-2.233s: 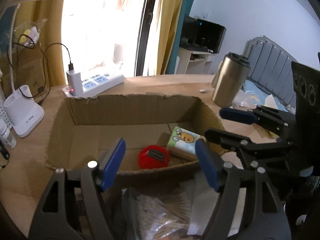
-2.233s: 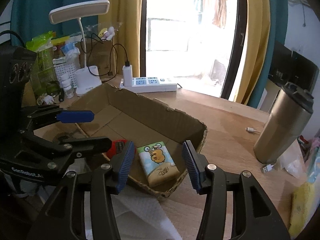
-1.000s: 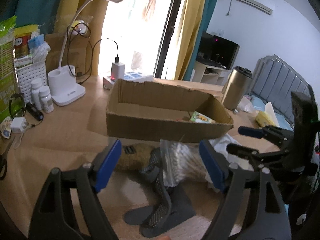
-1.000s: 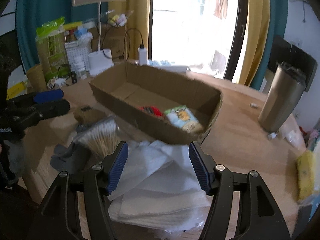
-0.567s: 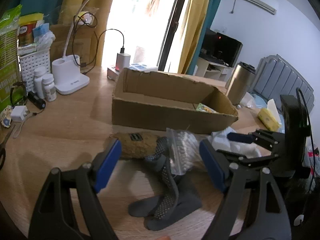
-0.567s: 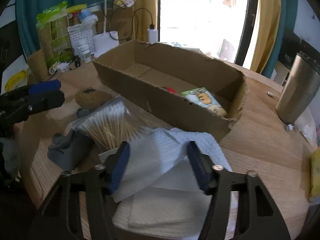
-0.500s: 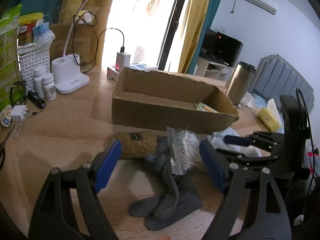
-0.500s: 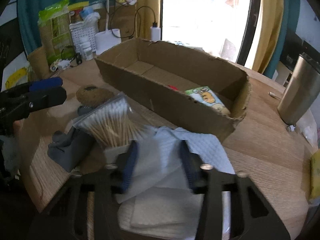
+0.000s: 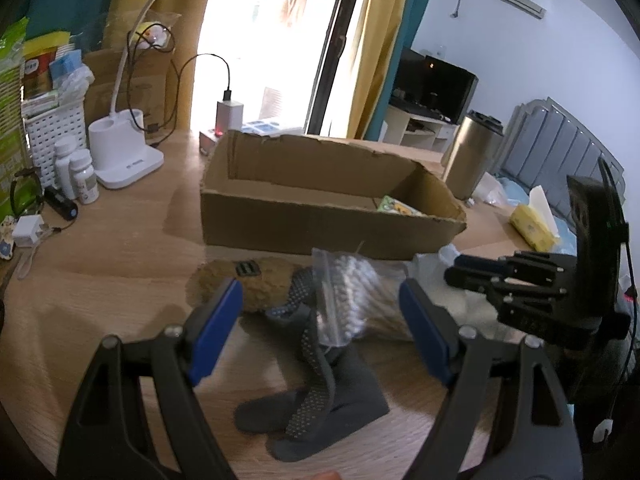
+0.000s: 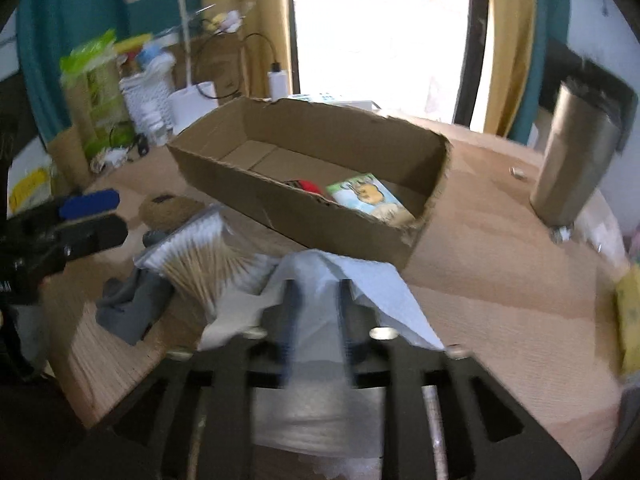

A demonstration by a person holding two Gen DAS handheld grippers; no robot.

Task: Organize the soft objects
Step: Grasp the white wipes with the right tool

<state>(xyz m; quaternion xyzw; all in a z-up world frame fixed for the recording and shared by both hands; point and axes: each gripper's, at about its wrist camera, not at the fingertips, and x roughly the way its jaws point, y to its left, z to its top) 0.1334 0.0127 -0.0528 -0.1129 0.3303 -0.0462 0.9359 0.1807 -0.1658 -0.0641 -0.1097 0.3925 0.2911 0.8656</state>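
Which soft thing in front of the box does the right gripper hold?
The white paper towel: the right gripper is closed on it. The grey socks lie untouched to its left.

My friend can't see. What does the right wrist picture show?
The right tongs pinch a white paper towel in front of a cardboard box. A bag of cotton swabs and grey socks lie to its left.

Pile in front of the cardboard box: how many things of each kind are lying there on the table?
Brown fuzzy plush toy: 1
Grey dotted socks: 2
Clear plastic bag of cotton swabs: 1
White paper towel pile: 1
Total: 5
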